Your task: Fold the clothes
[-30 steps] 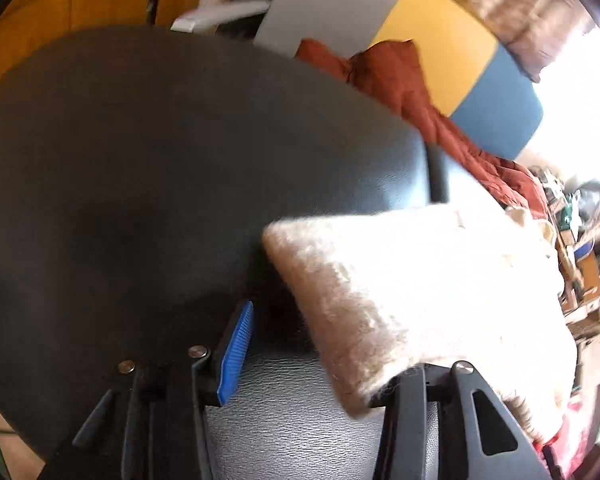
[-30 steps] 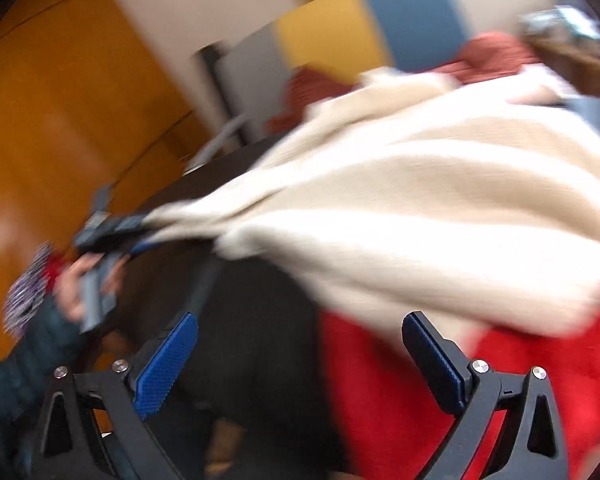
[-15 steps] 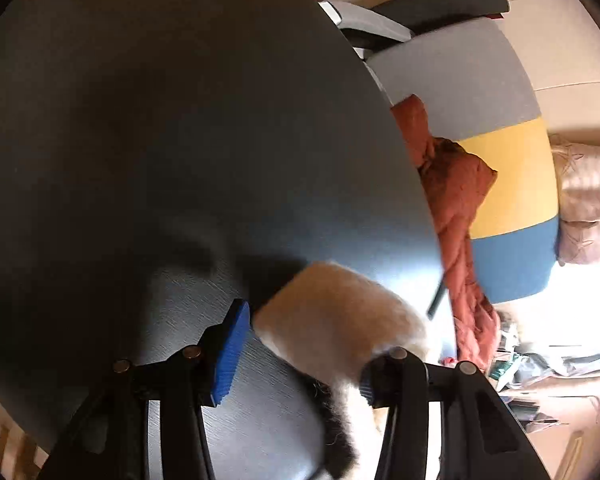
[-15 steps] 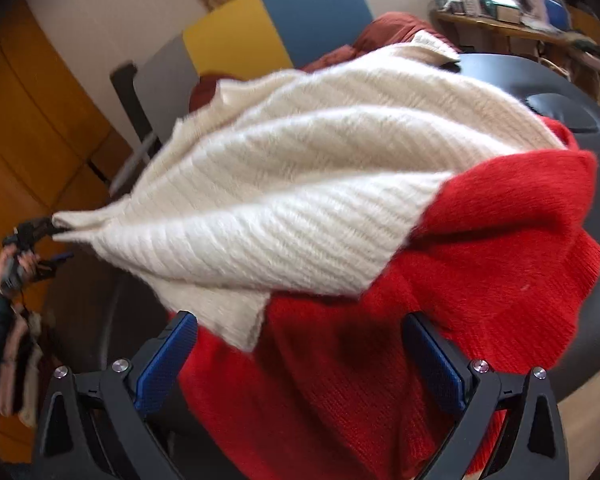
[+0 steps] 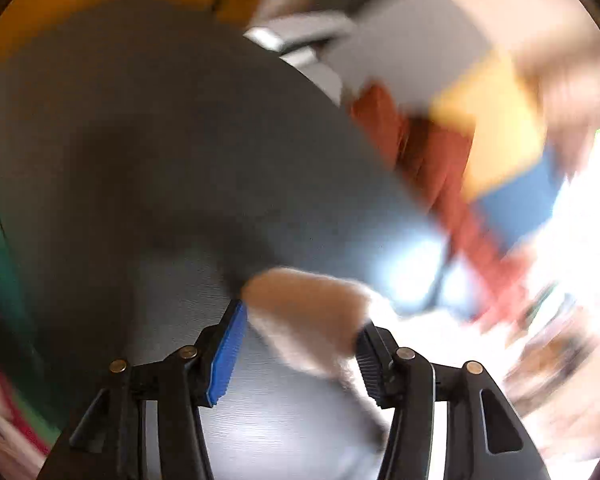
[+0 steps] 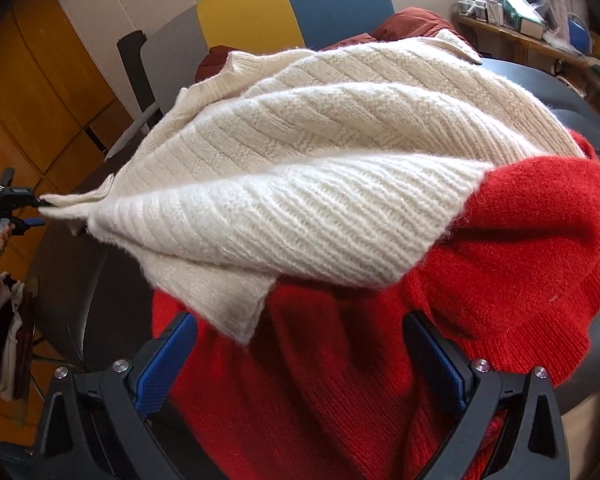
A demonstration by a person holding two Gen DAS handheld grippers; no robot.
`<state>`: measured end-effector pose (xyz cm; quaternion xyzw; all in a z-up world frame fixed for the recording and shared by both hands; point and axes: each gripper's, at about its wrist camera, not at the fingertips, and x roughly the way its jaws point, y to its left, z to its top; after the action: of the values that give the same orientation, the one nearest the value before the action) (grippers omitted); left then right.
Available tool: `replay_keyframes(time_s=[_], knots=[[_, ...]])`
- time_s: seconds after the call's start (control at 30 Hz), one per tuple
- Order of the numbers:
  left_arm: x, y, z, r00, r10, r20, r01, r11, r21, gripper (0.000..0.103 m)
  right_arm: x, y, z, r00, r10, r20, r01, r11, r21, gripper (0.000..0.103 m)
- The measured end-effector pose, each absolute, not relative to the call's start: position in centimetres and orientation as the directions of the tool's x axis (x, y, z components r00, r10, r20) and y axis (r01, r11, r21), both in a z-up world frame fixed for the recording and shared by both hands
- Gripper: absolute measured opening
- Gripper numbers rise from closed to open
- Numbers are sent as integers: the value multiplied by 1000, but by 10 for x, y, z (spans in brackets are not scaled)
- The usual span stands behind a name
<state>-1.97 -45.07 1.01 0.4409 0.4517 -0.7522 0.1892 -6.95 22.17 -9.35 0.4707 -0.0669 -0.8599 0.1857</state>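
Note:
A cream knit sweater (image 6: 320,184) lies over a red sweater (image 6: 500,280) on a dark round table (image 6: 92,300). One corner of the cream sweater is pulled out taut to the far left, where my left gripper (image 6: 16,200) pinches it in a person's hand. The left wrist view is blurred: the fuzzy cream cloth (image 5: 308,312) fills the gap between the pads of my left gripper (image 5: 300,322), whose jaws are opening. My right gripper (image 6: 300,326) stands open just above the red sweater, its pads pressing on nothing.
A rust-coloured garment (image 6: 412,24) lies at the table's far edge before a grey, yellow and blue chair back (image 6: 240,8). A cluttered shelf (image 6: 520,12) runs along the right. Several garments (image 6: 4,340) hang at the lower left, in front of orange wood panels.
My left gripper has drawn the cream corner further away, stretching the sweater, and its jaws stand a little wider. The right gripper has come down closer over the red sweater and then held still.

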Motion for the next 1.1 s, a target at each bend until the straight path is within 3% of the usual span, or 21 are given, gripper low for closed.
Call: replay_keyframes(time_s=[0.1,0.23,0.33,0.5,0.6,0.67,0.83,0.9,1.1], knots=[[6,-475,20,-591,24,-807,735,-397,-550,53,-69,217,-94,-494,-377,-784,257,-924,282,103],[27,-461,35,-660,-27,-751,702,-380,-603,53,-67,219,-95,-499,-377,-780,255,-924,284,103],[17,-414,33,-694,59,-717,619,-460,-637,54,-67,216,-96,-505,-372,-779,255,-926,278,103],[-13,-300,-25,-588,420,-691,386,-605,-696,55,-66,214,-97,-517,-368,-773,259,-928,268,103],[-27,-228,-58,-496,555,-668,304,-609,-732,55,-64,215,-97,-522,-373,-767,266,-926,269,103],[-56,-210,-75,-487,565,-666,300,-608,-735,55,-62,217,-98,-527,-381,-760,271,-923,274,103],[-17,-165,-66,-577,547,-606,279,-565,-776,62,-57,220,-99,-538,-398,-743,284,-916,284,103],[7,-161,-73,-569,547,-614,281,-572,-770,64,-55,221,-100,-544,-403,-736,289,-914,286,103],[-18,-111,-79,-563,466,-682,347,-616,-707,61,-47,222,-101,-567,-409,-715,298,-911,286,103]])
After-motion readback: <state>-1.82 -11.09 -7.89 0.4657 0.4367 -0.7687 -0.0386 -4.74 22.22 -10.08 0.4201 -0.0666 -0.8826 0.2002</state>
